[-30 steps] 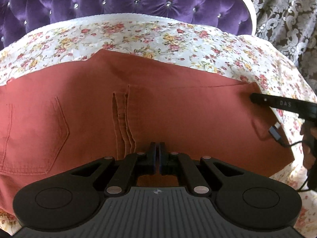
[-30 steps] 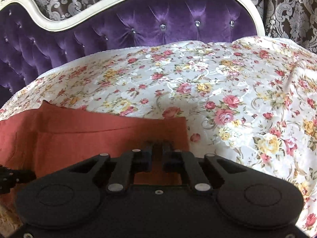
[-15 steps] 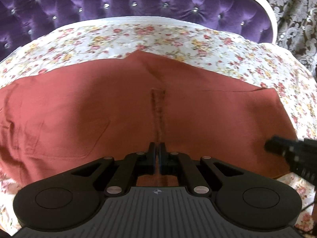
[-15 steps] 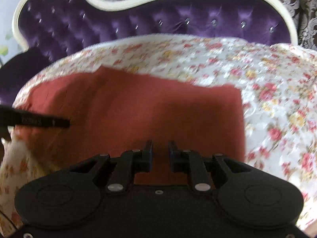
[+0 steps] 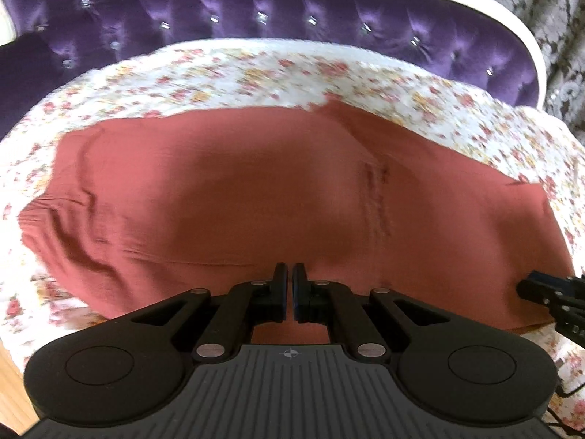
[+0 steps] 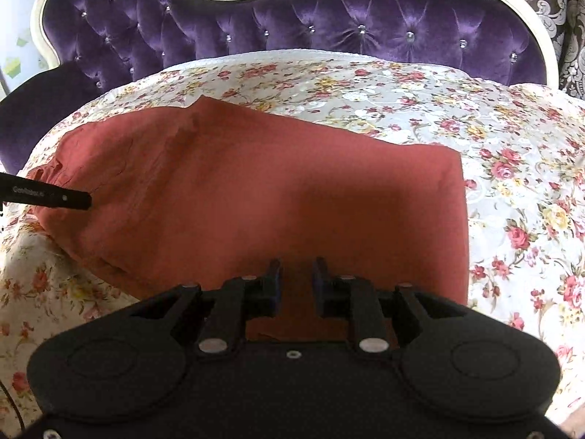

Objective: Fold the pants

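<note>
Rust-red pants (image 5: 256, 197) lie folded in a wide band on the floral bedspread; they also show in the right wrist view (image 6: 256, 190), with a straight edge on the right. My left gripper (image 5: 287, 274) is shut above the pants' near edge, and no cloth shows between its fingertips. My right gripper (image 6: 295, 274) hovers over the near edge at the right end. Its jaws are opening and nothing is between the pads. The right gripper's tip (image 5: 541, 287) shows at the pants' right corner. The left gripper's finger (image 6: 55, 197) reaches over the gathered left end.
A floral bedspread (image 6: 512, 201) covers the bed around the pants. Behind it stands a purple tufted headboard (image 6: 329, 25) with a white frame, and patterned curtains (image 6: 570, 7) hang beyond. A strip of wooden floor (image 5: 11, 384) shows at the lower left.
The right gripper's jaws have parted and it has drawn back from the cloth. Both views have pulled back, so more of the pants shows. The back pocket is no longer visible.
</note>
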`<state>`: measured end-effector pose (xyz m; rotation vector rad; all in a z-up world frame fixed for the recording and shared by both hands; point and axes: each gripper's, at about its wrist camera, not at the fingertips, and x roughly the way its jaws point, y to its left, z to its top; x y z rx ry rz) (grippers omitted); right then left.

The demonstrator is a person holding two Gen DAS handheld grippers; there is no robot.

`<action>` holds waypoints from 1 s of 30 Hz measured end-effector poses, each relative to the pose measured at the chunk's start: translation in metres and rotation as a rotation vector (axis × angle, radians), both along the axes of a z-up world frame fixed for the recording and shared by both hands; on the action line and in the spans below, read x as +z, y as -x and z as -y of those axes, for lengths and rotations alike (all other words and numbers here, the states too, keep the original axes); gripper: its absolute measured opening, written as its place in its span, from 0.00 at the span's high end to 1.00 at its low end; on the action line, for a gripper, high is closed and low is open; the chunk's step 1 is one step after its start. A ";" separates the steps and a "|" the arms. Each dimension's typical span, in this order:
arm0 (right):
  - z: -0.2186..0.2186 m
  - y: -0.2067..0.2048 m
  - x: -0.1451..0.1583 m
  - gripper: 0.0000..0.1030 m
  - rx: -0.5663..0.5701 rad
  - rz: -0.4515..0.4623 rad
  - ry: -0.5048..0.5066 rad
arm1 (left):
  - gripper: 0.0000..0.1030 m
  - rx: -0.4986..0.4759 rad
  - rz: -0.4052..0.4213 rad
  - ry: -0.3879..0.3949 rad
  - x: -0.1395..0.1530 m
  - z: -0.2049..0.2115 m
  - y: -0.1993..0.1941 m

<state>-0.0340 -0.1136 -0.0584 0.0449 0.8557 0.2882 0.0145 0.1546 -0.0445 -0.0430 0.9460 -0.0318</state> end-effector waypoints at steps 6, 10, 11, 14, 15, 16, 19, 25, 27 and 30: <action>-0.017 -0.002 0.013 0.69 0.061 0.031 -0.021 | 0.96 0.113 0.057 0.009 0.006 -0.053 0.008; -0.034 -0.010 0.024 0.69 0.110 0.050 -0.044 | 0.96 0.220 0.050 0.010 0.007 -0.099 0.007; -0.039 -0.012 0.026 0.69 0.122 0.054 -0.051 | 0.96 0.252 0.049 0.017 0.008 -0.112 0.006; -0.055 -0.016 0.031 0.69 0.159 0.064 -0.057 | 0.96 0.326 0.050 0.052 0.008 -0.144 0.006; -0.060 -0.018 0.033 0.69 0.172 0.067 -0.055 | 0.96 0.347 0.052 0.059 0.008 -0.153 0.006; -0.066 -0.019 0.034 0.69 0.188 0.069 -0.053 | 0.96 0.367 0.057 0.063 0.008 -0.160 0.005; -0.080 -0.023 0.036 0.69 0.229 0.071 -0.044 | 0.95 0.399 0.081 0.097 0.006 -0.177 0.005; -0.100 -0.025 0.039 0.69 0.278 0.073 -0.021 | 0.94 0.414 0.115 0.223 -0.006 -0.194 0.007; -0.106 -0.028 0.039 0.69 0.289 0.073 -0.010 | 0.78 0.417 0.128 0.210 -0.005 -0.193 0.011; -0.113 -0.030 0.040 0.69 0.306 0.073 -0.003 | 0.73 0.427 0.211 0.193 0.001 -0.194 0.021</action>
